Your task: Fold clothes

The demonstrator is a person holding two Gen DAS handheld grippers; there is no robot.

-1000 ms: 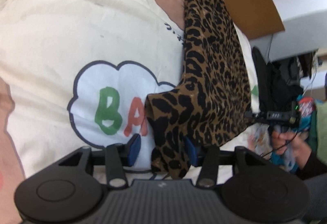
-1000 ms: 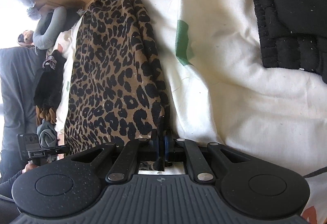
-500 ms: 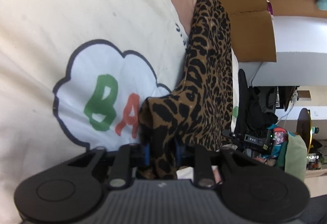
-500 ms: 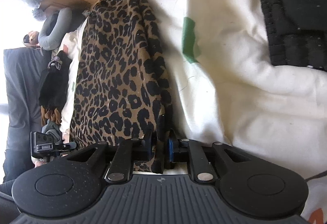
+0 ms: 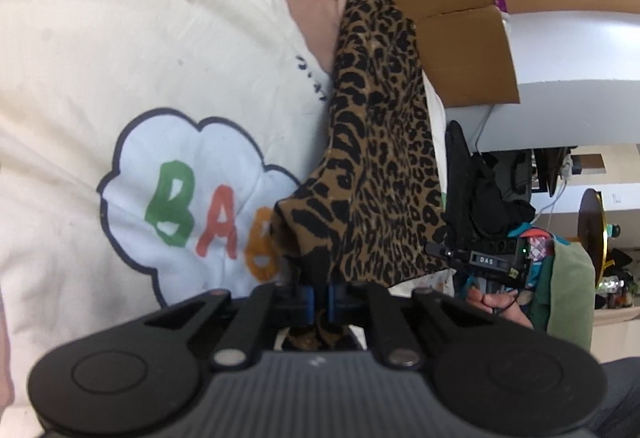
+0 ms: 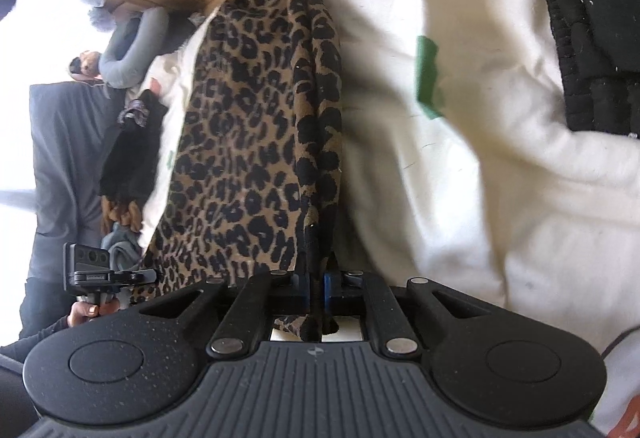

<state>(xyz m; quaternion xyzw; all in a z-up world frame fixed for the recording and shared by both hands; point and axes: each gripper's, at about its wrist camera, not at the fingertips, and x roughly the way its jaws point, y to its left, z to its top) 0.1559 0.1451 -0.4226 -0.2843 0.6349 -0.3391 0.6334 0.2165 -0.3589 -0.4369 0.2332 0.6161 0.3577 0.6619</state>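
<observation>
I have one leopard-print garment [image 5: 380, 166] pinched at two places, so that I can carry its near edge over and double it. My left gripper [image 5: 319, 303] is closed narrow on one bunched corner of the fabric, which pokes out behind the blue pads; my right gripper [image 6: 318, 292] is closed just as tightly on another corner, with a tail of cloth hanging down between its fingers. Held this way, the garment [image 6: 256, 142] stretches away from both grippers in a long, raised ridge, its far end resting toward the far edge of the cream quilt [image 5: 120, 50] that carries everything. I judge the fold is only starting: the cloth looks lifted at my end and not yet laid flat.

Counting what lies here: one leopard piece, one quilt printed with a cloud and coloured letters [image 5: 196, 206], one black padded item [image 6: 592, 22] at the quilt's right edge, and one cardboard box [image 5: 444, 18] beyond the far edge. Another person's hand [image 6: 90, 312] holding a small black device [image 6: 90, 266] shows off the quilt's side.
</observation>
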